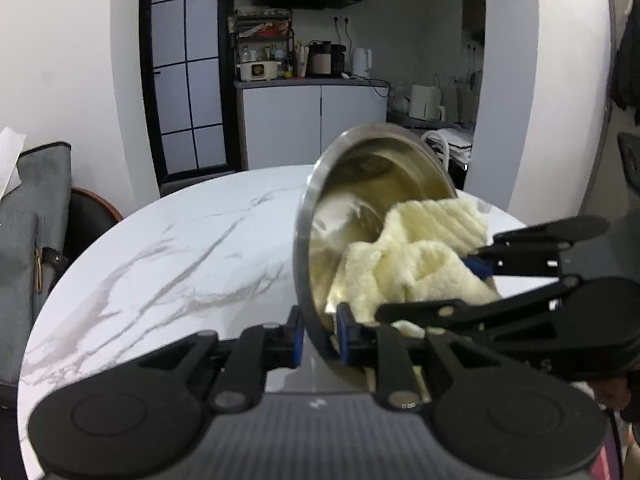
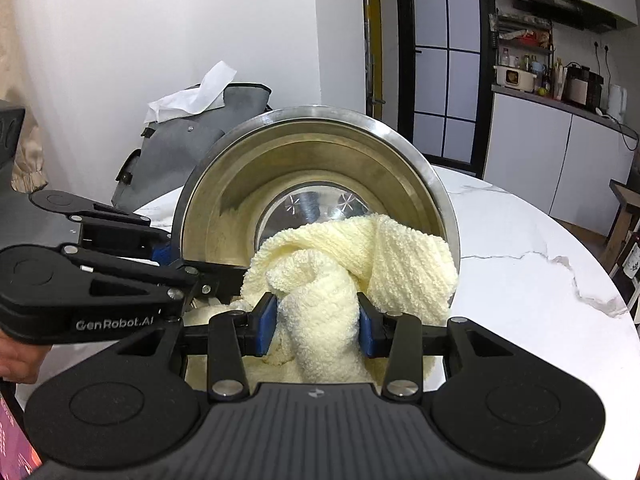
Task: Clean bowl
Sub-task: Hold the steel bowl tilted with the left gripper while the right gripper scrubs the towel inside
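Note:
A steel bowl (image 1: 360,184) is held tilted on its side above the white marble table (image 1: 168,248). My left gripper (image 1: 319,334) is shut on the bowl's rim, one pad inside and one outside. It also shows in the right wrist view (image 2: 170,254), at the bowl's (image 2: 312,168) left rim. My right gripper (image 2: 317,326) is shut on a pale yellow cloth (image 2: 352,256) and presses it into the bowl's inside. In the left wrist view the cloth (image 1: 416,256) fills the bowl's lower half, with the right gripper (image 1: 476,270) coming in from the right.
A grey bag (image 2: 192,140) with white paper sticking out stands on a chair beyond the table's left side. A kitchen counter (image 1: 312,84) with appliances is far behind. The table's edge (image 2: 592,280) curves round on the right.

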Demonstrator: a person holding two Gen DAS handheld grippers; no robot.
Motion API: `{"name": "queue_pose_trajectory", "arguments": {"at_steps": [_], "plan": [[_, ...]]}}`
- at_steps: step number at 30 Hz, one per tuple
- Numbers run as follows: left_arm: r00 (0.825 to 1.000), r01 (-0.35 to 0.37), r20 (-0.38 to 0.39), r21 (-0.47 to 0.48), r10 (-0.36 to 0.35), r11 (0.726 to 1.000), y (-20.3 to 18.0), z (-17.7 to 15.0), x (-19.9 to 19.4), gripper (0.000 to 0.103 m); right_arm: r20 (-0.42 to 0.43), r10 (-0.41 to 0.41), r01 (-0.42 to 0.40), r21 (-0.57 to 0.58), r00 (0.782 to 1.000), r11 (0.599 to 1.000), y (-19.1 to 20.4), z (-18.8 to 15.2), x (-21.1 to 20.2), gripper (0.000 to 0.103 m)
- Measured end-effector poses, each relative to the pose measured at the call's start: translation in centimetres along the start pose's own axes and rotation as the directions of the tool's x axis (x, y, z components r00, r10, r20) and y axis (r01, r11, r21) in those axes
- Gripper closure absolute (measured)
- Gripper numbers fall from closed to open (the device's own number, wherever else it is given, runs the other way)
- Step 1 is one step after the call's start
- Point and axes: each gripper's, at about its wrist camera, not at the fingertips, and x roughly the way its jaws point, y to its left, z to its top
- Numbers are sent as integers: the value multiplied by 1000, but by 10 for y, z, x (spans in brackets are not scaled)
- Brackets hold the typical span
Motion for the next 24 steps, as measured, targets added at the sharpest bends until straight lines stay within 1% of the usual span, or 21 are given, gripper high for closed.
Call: {"name": "queue_pose_trajectory", "arguments": {"at_steps": [4,9,11,12,14,15,18,22,24], "plan": [[1000,27,6,15,-27,1000,7,-2,5,87,3,-16,16,-31,1000,999,4,0,-1,59],[998,59,7,15,-59,998,15,-4,13,87,22,-84,86,-152,996,985,16,1,-2,59],[997,75,14,34,-75,997,17,-4,14,87,32,-115,119,-199,993,973,21,1,-2,59],[997,76,17,50,-76,996,15,-4,14,87,45,-144,151,-243,988,958,26,2,-2,59],[997,71,20,66,-72,995,15,-3,15,87,96,-205,226,-351,974,908,36,-1,-3,60],[997,74,21,69,-75,995,15,-4,15,87,130,-230,263,-404,965,876,41,-3,-3,60],[996,85,25,74,-87,994,17,-5,17,87,219,-268,344,-495,938,798,51,-8,-2,60],[995,91,29,74,-94,993,20,-6,17,87,223,-275,354,-535,935,767,53,-8,4,60],[995,88,32,72,-90,994,20,-5,17,87,212,-266,339,-522,940,782,52,-9,4,60]]}}
